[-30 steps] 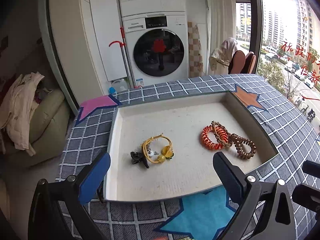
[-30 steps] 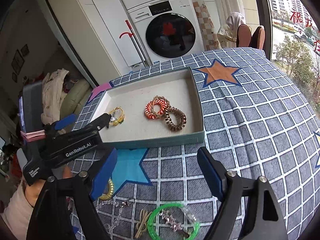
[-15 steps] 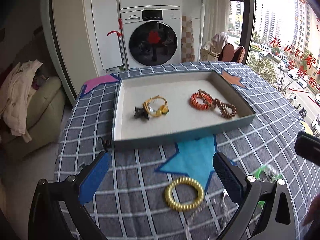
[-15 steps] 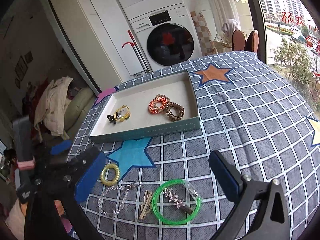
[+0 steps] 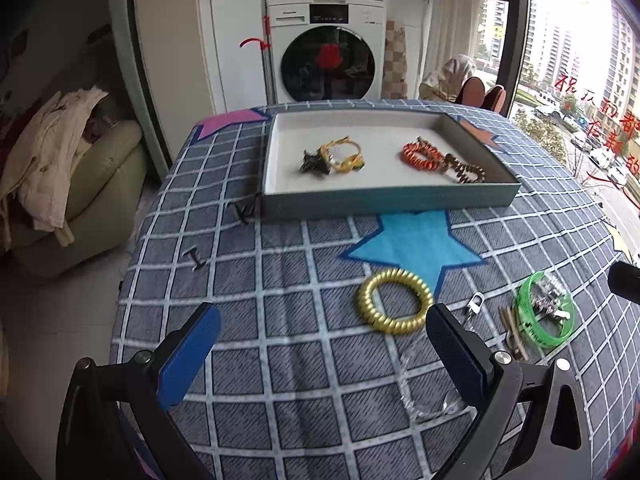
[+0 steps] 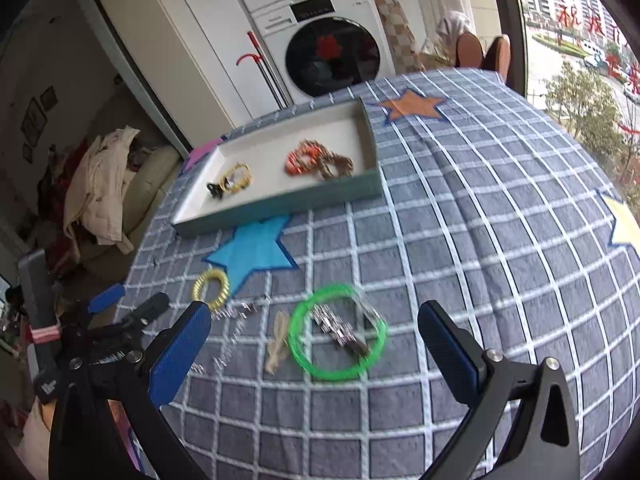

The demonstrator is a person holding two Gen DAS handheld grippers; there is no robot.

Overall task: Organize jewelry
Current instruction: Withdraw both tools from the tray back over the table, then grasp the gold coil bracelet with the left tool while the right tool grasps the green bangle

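Observation:
A teal tray holds a yellow bracelet, a black clip, an orange coil tie and a brown one. On the checked cloth lie a gold coil tie, a clear bead chain, a beige tie and a green bangle with a silver clip inside it. My left gripper is open and empty, the gold tie just ahead of its right finger. My right gripper is open wide just short of the green bangle, holding nothing.
A black hair pin lies by the tray's front left corner, another small pin nearer the cloth's left edge. A washing machine stands behind the table, a sofa with clothes to the left, a window on the right.
Both grippers have pulled back from the tray toward the near side of the table, bringing the loose jewelry into view. The right gripper's jaws have spread wider.

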